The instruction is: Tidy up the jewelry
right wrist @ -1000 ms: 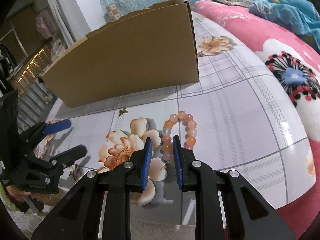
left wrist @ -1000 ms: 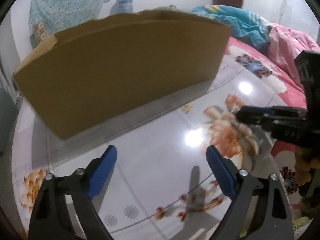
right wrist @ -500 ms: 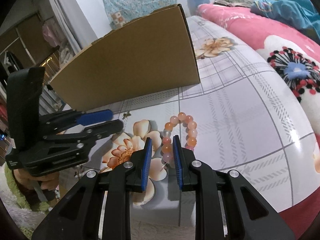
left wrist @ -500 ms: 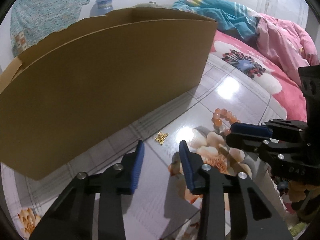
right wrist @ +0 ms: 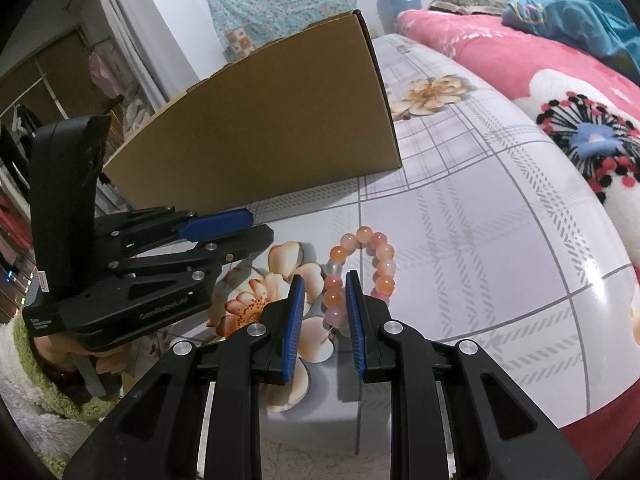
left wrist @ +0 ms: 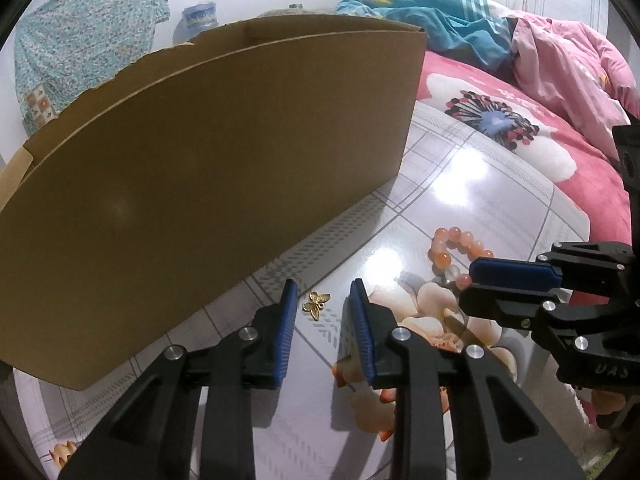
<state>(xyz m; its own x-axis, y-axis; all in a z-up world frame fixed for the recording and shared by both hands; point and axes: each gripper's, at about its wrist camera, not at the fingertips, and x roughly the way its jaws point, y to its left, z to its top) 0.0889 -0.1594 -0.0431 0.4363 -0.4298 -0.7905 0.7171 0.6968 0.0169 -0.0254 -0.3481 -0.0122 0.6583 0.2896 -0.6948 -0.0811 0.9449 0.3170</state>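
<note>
Left wrist view: one gold butterfly charm (left wrist: 316, 305) was seen on the floral tablecloth (left wrist: 472, 184), just ahead of the left gripper (left wrist: 323, 300), whose jaws had just been closing and stood narrow, nothing pressed. One orange bead bracelet (right wrist: 362, 272) was straddled by the right gripper (right wrist: 324, 294), its narrow pads apart from the beads. One cardboard box (left wrist: 208, 184) was seen behind, contents hidden. "GenRobot.AI" was read on the left gripper's body

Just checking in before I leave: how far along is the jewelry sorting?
Nothing looks put away yet. The left claw has just been closing around the gold butterfly charm; the right claw straddles the bead bracelet. Both still lie on the table by the cardboard box.
</note>
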